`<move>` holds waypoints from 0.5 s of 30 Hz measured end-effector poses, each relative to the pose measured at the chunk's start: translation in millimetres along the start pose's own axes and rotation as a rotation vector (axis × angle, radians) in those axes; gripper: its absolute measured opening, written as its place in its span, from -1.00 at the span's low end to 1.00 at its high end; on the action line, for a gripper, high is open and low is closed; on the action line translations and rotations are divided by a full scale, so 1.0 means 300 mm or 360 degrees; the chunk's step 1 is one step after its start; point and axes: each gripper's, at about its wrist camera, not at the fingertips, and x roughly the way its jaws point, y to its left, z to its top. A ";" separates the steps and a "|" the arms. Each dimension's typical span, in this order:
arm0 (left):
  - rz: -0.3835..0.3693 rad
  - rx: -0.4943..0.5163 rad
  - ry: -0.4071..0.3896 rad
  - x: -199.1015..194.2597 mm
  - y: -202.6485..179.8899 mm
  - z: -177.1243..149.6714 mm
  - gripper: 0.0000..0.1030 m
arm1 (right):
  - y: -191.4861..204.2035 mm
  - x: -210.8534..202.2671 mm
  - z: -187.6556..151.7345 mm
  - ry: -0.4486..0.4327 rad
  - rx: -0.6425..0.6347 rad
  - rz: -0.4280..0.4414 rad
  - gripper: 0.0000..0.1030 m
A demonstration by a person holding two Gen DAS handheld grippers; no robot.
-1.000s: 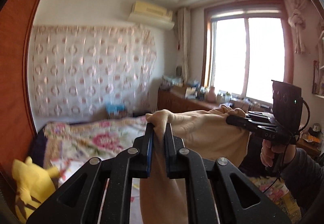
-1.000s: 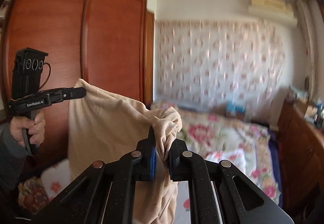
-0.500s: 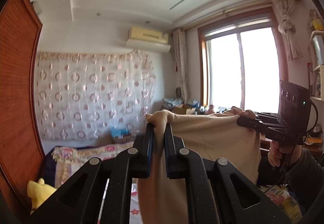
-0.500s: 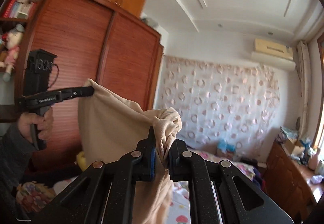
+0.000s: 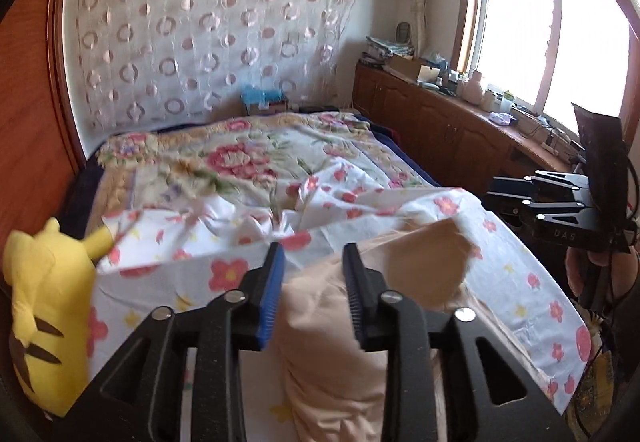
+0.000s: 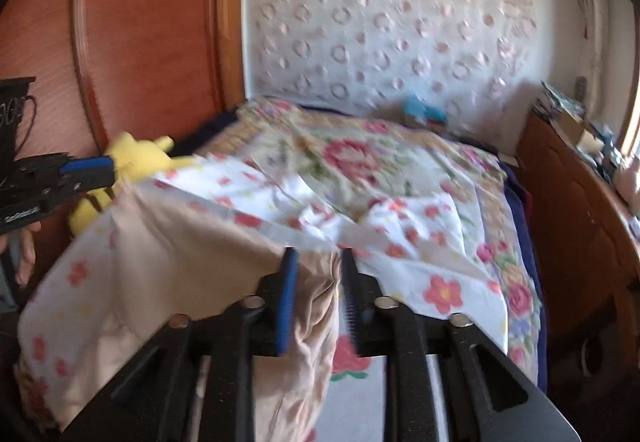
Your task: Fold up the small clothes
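Note:
A beige garment sags onto the flowered white sheet of the bed. In the left wrist view one bunched corner stands between the fingers of my left gripper. The jaws are opening and the blue pads no longer squeeze the cloth. In the right wrist view the garment drapes leftward, and its other corner leans on the left pad of my right gripper, whose jaws are also opening. Each gripper shows in the other's view: the right gripper at the far right, the left gripper at the far left.
A yellow plush toy sits at the bed's left edge by the wooden wardrobe. A floral quilt covers the far half of the bed. A low wooden cabinet with clutter runs under the window on the right.
Both grippers have dropped from head height towards the bed and tipped downward. Their jaws, shut on the garment's corners before, now stand apart. The cloth has come down with them.

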 end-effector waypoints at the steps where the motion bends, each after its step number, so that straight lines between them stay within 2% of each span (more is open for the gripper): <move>1: -0.0023 -0.0008 0.0034 -0.002 -0.004 -0.031 -0.25 | 0.005 0.002 -0.008 0.0020 0.0011 0.0001 -0.07; 3: -0.0063 0.0019 0.0110 -0.015 -0.028 -0.094 -0.23 | 0.037 -0.035 -0.053 0.0050 -0.0005 0.0015 -0.07; 6: -0.0059 0.0051 0.0184 -0.097 -0.072 -0.234 -0.21 | 0.063 -0.070 -0.069 0.0078 0.0006 0.0099 -0.07; 9: -0.0062 0.0035 0.0282 -0.166 -0.104 -0.380 -0.21 | 0.060 -0.187 -0.175 0.0137 0.0047 0.0177 -0.06; 13: -0.0122 -0.0045 0.0405 -0.205 -0.150 -0.554 -0.21 | 0.085 -0.239 -0.305 0.0202 0.0089 0.0248 -0.06; 15: -0.0138 -0.0063 0.0450 -0.208 -0.167 -0.615 -0.21 | 0.074 -0.239 -0.371 0.0246 0.0115 0.0237 -0.06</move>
